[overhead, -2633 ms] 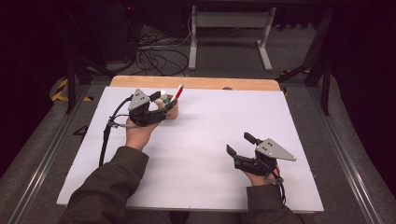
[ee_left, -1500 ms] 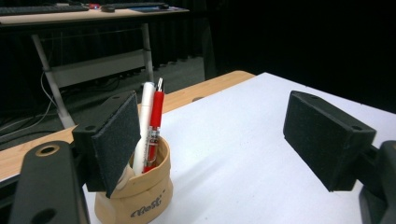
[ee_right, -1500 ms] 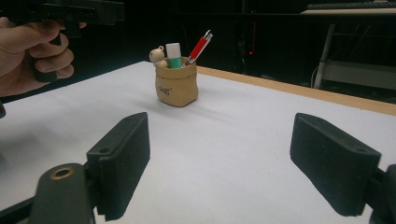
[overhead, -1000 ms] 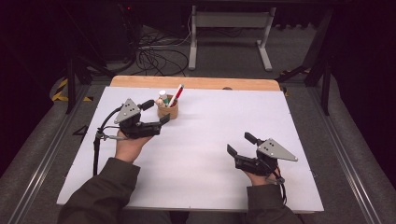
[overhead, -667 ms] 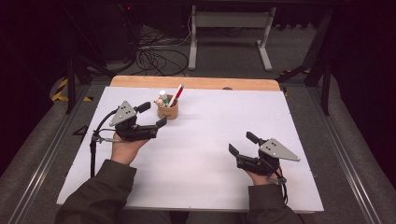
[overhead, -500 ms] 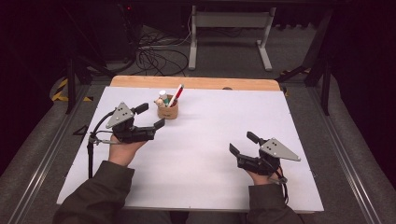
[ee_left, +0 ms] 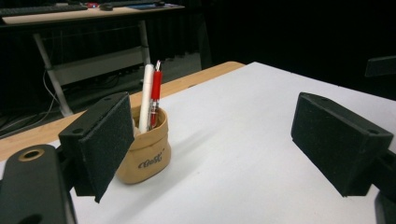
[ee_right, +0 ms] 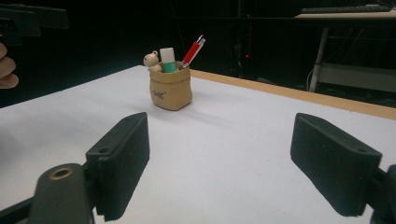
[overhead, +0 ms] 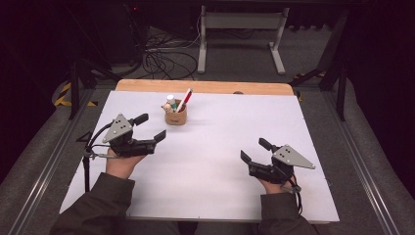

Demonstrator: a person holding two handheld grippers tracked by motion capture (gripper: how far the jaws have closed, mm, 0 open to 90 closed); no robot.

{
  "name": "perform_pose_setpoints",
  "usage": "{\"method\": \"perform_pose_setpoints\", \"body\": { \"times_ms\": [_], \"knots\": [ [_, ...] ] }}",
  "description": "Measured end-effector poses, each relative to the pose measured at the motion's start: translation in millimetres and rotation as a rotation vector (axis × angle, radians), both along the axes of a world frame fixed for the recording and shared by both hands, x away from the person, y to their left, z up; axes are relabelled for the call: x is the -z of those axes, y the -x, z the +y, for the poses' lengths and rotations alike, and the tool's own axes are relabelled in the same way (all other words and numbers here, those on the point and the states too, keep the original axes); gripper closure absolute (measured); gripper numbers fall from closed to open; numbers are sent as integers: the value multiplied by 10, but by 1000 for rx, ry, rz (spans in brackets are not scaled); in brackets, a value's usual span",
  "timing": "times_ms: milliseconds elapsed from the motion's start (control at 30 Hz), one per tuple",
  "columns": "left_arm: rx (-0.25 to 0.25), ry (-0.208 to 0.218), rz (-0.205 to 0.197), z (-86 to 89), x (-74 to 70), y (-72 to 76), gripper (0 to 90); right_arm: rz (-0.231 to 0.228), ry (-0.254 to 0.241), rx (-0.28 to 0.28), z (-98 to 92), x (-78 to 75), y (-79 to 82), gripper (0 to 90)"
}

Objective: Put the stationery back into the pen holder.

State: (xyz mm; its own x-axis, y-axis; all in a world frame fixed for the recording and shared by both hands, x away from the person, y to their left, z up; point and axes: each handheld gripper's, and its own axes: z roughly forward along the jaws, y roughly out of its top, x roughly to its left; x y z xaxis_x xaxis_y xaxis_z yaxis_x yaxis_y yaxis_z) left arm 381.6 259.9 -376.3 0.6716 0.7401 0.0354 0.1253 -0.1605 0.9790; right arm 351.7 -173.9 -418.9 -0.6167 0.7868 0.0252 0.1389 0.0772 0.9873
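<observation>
**Pen pouch standing filled, both claws hanging empty**

The tan pouch (overhead: 175, 116) is sitting upright on the white table (overhead: 215, 161), near the far wooden edge, and it is serving as the landmark here. A red pen (overhead: 184, 100) is leaning out of its mouth, a white stick-like item (ee_left: 146, 95) is standing beside that pen, and a small bear-shaped figure (ee_right: 152, 60) is poking up at the rim; what the white-and-green piece really is, I cannot say from these views.

Judging by how things are lying, nothing is waiting loose on the sheet, so the loading of the pouch looks finished or close to it. Any step left is probably just parking the hands.

The left gripper (overhead: 150, 130) is hovering just beside the pouch, on the near-left of it, jaws spread wide with nothing between them; in the left gripper view the pouch is sitting partly behind one pad, apart from it. The right gripper (overhead: 254, 151) is resting well apart from the pouch, toward the near-right, jaws likewise spread and empty.
</observation>
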Motion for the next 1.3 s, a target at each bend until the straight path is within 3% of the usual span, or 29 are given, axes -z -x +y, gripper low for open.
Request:
{"method": "perform_pose_setpoints", "body": {
  "times_ms": [633, 1300],
  "knots": [
    [7, 5, 1, 91, 58, 177, 130, -9, -3, 18, -38, -5, 2, 203],
    [23, -13, 28, 170, 153, 312, 124, -25, -1, 34, -79, 4, -6, 196]
  ]
}}
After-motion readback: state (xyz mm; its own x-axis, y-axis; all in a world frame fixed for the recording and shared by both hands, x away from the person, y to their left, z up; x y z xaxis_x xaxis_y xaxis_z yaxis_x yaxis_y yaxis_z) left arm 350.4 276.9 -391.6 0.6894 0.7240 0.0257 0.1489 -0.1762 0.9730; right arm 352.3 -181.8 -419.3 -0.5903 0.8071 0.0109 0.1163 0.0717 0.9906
